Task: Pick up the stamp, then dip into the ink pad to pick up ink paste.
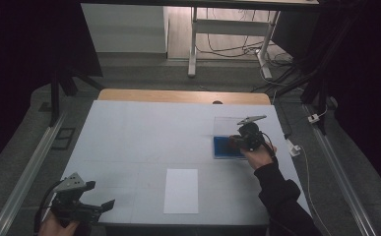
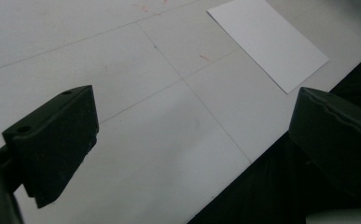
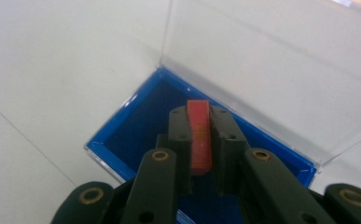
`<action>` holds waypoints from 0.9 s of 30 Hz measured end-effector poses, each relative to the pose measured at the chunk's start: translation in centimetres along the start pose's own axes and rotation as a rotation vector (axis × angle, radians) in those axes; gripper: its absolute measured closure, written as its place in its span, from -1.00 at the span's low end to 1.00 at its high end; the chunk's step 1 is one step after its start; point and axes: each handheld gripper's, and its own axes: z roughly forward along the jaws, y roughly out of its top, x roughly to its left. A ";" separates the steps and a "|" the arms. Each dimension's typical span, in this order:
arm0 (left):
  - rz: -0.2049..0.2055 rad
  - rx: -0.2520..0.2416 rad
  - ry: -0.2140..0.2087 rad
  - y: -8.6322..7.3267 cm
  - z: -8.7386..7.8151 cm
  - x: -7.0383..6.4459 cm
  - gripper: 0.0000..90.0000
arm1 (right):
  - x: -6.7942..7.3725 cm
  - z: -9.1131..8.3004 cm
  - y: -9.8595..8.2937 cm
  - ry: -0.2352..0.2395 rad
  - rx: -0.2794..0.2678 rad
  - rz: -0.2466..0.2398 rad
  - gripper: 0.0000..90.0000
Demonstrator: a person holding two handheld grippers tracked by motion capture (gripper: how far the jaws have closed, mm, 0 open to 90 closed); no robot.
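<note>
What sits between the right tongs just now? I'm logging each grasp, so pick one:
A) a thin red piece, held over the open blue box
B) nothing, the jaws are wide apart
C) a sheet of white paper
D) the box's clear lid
A: in the right gripper view the right tongs are clamped on a thin red piece above the blue box, whose clear lid stands open behind.

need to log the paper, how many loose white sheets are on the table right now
1. The white sheet lies flat near the table's front edge, about mid-width, between the left gripper and the blue box. Nothing seems to be hiding another.
</note>
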 end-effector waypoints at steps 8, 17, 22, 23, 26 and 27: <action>0.007 -0.004 -0.009 0.0 0.0 0.0 -0.94 | 0.2 -0.9 0.0 0.012 -0.020 -0.031 0.78; 0.021 0.006 -0.007 0.1 0.1 -0.2 -0.93 | -0.3 -1.8 -0.1 0.031 -0.056 0.007 0.79; 0.021 0.004 -0.010 0.1 0.1 -0.1 -0.93 | -0.4 -2.0 0.0 0.036 -0.064 0.029 0.78; 0.021 0.006 -0.011 0.1 0.1 -0.1 -0.93 | -0.4 -2.0 0.1 0.036 -0.064 0.020 0.78; 0.026 0.007 -0.012 0.1 0.1 -0.1 -0.93 | -0.1 -1.8 0.0 0.048 -0.060 0.010 0.78; 0.029 0.008 -0.010 0.1 0.1 -0.2 -0.93 | 0.2 -1.5 0.0 0.049 -0.053 -0.007 0.78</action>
